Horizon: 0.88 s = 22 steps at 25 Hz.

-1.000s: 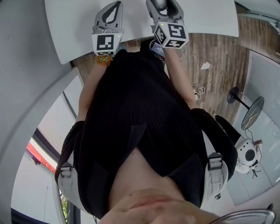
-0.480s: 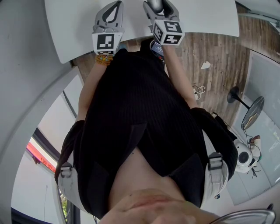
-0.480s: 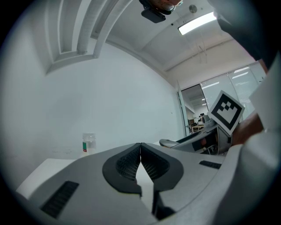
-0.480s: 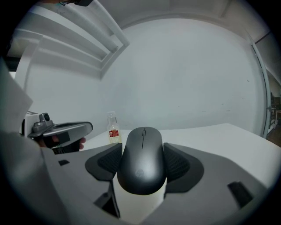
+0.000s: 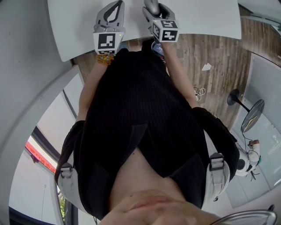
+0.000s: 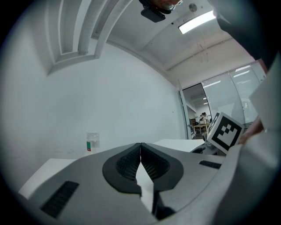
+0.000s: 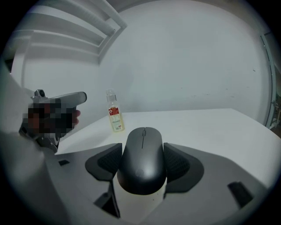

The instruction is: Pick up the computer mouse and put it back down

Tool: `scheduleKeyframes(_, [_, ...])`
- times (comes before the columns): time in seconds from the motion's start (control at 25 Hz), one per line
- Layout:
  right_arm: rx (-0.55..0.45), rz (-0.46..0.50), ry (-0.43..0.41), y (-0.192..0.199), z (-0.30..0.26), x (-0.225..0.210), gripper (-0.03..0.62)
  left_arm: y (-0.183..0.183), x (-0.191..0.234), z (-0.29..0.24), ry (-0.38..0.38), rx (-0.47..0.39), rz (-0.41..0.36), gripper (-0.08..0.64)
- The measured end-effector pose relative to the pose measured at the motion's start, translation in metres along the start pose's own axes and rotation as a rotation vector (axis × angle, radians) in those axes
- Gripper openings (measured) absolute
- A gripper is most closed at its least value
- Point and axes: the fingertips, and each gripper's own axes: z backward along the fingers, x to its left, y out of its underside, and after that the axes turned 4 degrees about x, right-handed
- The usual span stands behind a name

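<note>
A dark grey computer mouse sits between the pads of my right gripper, which is shut on its two sides. In the head view that gripper is over the white table near its front edge, and only the mouse's rear shows. Whether the mouse rests on the table or hangs just above it cannot be told. My left gripper is shut with nothing in it. In the head view it lies over the table, left of the right one.
A small clear bottle with a red label stands on the table beyond the mouse, also visible as a bottle in the left gripper view. The table's front edge is just behind both grippers. Wooden floor lies to the right, with a stand on it.
My right gripper has moved a little forward and left over the table with the mouse in it. The left gripper has stayed where it was.
</note>
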Motion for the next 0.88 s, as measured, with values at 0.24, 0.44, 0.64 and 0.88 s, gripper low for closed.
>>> scheduleKeyframes(0.24, [0.118,-0.011,0.006,0.033,-0.017,-0.005,0.281,0.001,0.002,0.001,-0.005,0.003,0.000,0.014])
scheduleKeyframes(0.44, [0.175,-0.019,0.005,0.051,-0.023,-0.006,0.281,0.001,0.003,0.001,-0.007,0.003,-0.001,0.014])
scheduleKeyframes(0.64, [0.207,-0.012,0.000,0.062,-0.028,-0.005,0.282,0.002,0.001,0.002,-0.005,0.004,0.001,0.014])
scheduleKeyframes(0.88, [0.241,0.013,0.022,0.070,-0.032,-0.006,0.282,0.001,0.003,0.003,-0.009,0.004,-0.002,0.014])
